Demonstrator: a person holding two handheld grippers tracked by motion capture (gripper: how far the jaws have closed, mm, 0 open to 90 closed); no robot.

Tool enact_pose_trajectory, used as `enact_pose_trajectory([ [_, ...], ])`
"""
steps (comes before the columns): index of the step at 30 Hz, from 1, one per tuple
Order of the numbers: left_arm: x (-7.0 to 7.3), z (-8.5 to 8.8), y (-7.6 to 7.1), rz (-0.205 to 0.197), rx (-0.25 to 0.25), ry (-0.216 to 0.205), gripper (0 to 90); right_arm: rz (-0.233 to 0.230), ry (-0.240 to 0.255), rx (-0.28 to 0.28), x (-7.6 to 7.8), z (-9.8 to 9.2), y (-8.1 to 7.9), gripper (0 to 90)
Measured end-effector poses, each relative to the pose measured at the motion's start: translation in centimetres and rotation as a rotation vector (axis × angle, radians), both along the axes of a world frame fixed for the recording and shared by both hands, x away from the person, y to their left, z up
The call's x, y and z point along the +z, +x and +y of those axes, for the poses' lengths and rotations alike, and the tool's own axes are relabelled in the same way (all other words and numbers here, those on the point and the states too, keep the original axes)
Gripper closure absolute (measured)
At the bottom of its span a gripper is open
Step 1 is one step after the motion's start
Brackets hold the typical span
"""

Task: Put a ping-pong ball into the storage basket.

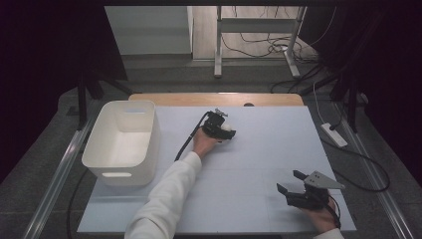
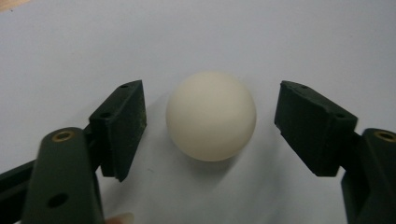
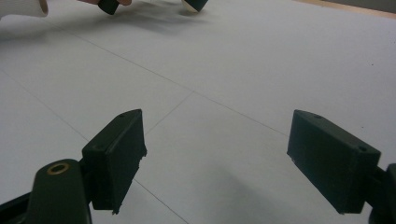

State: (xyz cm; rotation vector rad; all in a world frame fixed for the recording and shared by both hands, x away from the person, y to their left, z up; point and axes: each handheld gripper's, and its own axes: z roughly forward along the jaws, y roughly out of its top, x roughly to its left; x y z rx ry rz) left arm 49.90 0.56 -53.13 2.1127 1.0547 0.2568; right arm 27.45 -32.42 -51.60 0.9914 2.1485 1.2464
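The left gripper (image 2: pixel 210 123) is sitting around the white ball (image 2: pixel 211 115) at the centre of the left gripper view, jaws apart with a gap on each side. The ball is resting on the white table (image 1: pixel 259 149). Lower right in the high view, the right gripper (image 1: pixel 288 181) is hovering, jaws wide apart with nothing between them.

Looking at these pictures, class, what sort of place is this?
Probably a lab or test bench: a white table ringed by dark curtains, loose cables on the floor behind, and one white bin.
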Motion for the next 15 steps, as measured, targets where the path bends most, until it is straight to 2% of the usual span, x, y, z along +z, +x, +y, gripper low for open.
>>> enact_pose_trajectory([
  [4,0.00,-0.03,0.04,-0.006,0.003,0.003,33.1,0.001,0.000,-0.002,0.03,-0.10,-0.03,18.9],
  [10,0.12,-0.09,-0.05,-0.012,0.007,0.017,48.9,0.000,0.001,0.000,0.02,-0.09,-0.03,18.9],
  [15,0.26,-0.10,-0.12,-0.013,0.010,0.027,50.2,0.000,0.000,-0.004,0.03,-0.13,-0.07,18.9],
])
